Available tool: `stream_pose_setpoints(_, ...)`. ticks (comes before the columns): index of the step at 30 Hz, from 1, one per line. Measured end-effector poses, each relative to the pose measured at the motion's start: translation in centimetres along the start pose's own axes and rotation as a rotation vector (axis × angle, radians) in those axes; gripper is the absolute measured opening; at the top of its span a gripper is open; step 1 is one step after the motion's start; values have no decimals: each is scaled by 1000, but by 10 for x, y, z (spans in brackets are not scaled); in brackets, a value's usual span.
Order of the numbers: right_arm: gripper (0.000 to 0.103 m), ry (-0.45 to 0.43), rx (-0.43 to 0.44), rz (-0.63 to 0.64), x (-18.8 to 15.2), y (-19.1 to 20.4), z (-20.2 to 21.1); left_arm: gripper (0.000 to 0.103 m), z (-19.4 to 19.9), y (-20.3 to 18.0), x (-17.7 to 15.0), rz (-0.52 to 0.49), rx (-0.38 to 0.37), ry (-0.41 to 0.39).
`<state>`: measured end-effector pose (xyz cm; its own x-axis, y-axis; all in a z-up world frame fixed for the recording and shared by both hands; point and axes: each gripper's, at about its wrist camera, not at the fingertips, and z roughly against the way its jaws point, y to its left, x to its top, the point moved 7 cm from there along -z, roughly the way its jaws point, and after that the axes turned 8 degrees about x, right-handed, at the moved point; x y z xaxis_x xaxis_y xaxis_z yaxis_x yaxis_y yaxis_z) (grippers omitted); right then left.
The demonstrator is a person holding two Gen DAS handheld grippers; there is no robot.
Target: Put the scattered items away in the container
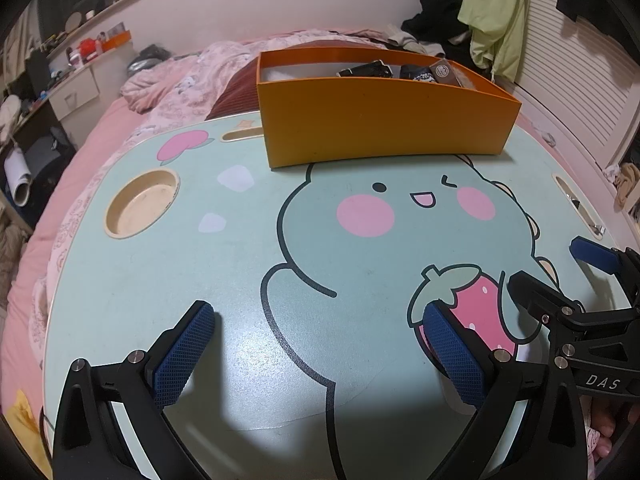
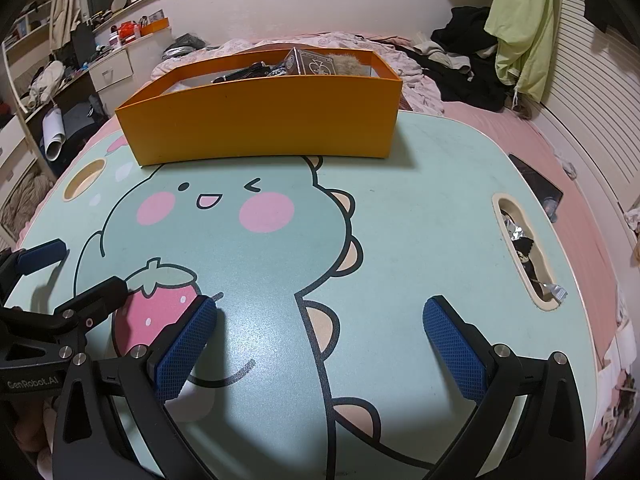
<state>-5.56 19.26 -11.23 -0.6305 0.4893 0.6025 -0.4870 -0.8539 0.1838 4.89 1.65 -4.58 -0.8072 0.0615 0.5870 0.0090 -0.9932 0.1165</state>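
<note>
While the left wrist view shows the left gripper [image 1: 320, 356] spread wide and empty over the smooth mint cartoon-printed worktop [image 1: 240, 280], one orange rectangular cardboard container [image 1: 384, 120] sits at the far edge holding several dark items. From the right wrist view, the right gripper [image 2: 320, 348] is likewise wide apart, holding nothing.
</note>
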Motion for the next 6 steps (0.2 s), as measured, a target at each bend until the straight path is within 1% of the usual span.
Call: stream_pose_setpoints(6, 103, 0, 0, 0, 0, 1, 0, 103, 0, 0, 0, 0, 0, 0)
